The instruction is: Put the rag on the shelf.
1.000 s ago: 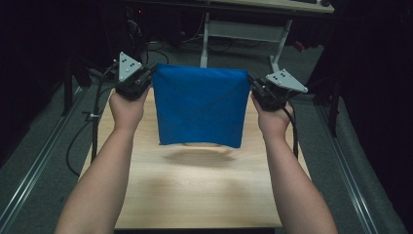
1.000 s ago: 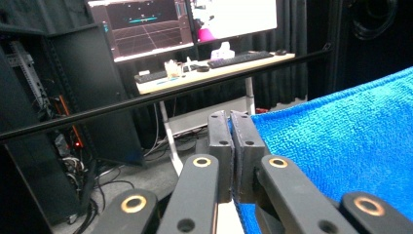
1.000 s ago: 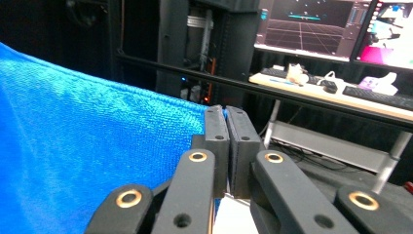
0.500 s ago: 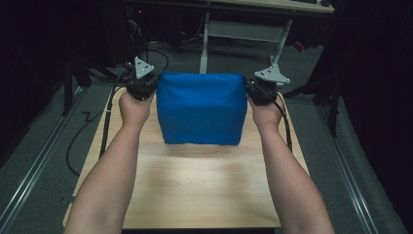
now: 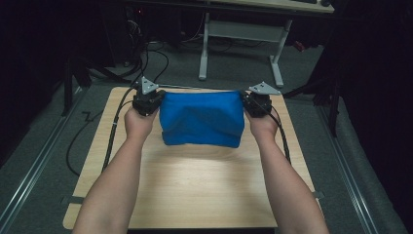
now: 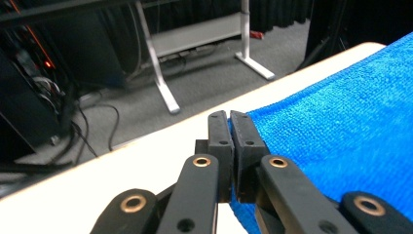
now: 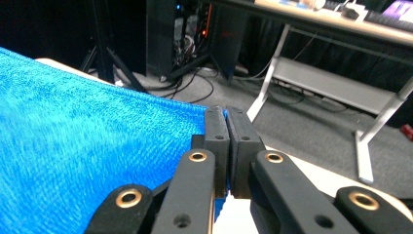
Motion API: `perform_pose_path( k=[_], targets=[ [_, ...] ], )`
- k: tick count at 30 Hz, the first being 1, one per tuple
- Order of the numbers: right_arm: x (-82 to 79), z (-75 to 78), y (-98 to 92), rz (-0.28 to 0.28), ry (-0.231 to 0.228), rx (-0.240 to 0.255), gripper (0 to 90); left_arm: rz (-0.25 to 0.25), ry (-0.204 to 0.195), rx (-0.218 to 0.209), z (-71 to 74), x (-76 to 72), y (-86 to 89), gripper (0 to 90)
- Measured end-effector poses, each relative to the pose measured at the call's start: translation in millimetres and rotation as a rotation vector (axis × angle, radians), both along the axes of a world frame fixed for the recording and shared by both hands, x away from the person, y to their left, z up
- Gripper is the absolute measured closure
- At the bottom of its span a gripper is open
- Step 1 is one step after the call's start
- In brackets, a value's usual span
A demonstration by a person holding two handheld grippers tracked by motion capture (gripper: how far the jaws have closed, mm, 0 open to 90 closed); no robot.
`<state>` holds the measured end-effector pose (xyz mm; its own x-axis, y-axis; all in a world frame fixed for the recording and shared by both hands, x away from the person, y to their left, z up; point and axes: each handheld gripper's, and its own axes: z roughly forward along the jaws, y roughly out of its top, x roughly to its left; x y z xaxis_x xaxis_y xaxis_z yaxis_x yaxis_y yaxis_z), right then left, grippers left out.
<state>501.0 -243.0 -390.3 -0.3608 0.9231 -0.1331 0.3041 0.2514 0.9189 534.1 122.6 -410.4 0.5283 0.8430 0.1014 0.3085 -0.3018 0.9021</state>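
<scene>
A blue towel (image 5: pixel 202 119) is stretched between both grippers over the far half of the wooden table (image 5: pixel 195 190). Its lower part folds onto the tabletop. My left gripper (image 5: pixel 157 99) is shut on the towel's left top corner, and my right gripper (image 5: pixel 245 100) is shut on the right top corner. In the left gripper view the jaws of the left gripper (image 6: pixel 229 122) pinch the edge of the towel (image 6: pixel 350 126), which spreads to the right. In the right gripper view the right gripper (image 7: pixel 225 119) clamps the towel (image 7: pixel 83 161), which spreads to the left.
A white-legged desk (image 5: pixel 241 36) stands beyond the table's far edge. Cables (image 5: pixel 112 141) trail off the table's left side onto the grey floor. Dark equipment and stands (image 7: pixel 195 34) lie behind. Bare wood fills the near half of the table.
Both hands have come down and moved away from the person with the towel. The towel hung free above the table earlier; now its lower part rests folded on the wood.
</scene>
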Motion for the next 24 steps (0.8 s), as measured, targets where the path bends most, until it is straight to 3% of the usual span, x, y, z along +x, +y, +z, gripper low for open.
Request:
perform_pose_path(
  k=[5, 15, 17, 24],
  targets=[
    [-0.4, -19.4, -1.2, 0.006, 0.037, 0.005, 89.2, -0.009, 0.038, -0.005, -18.9, -2.4, 1.9, 88.6],
    [-5.3, -45.7, -1.3, 0.019, 0.083, 0.035, 89.1, -0.025, 0.083, -0.014, -40.8, -10.0, 3.7, 88.6],
    [-5.9, -47.9, -1.1, 0.022, 0.087, 0.034, 89.2, -0.032, 0.109, -0.009, -45.9, -11.0, 3.4, 88.5],
    [-9.4, -59.6, -0.9, 0.026, 0.105, 0.045, 89.1, -0.045, 0.125, -0.023, -56.6, -14.8, 2.8, 88.5]
  ],
)
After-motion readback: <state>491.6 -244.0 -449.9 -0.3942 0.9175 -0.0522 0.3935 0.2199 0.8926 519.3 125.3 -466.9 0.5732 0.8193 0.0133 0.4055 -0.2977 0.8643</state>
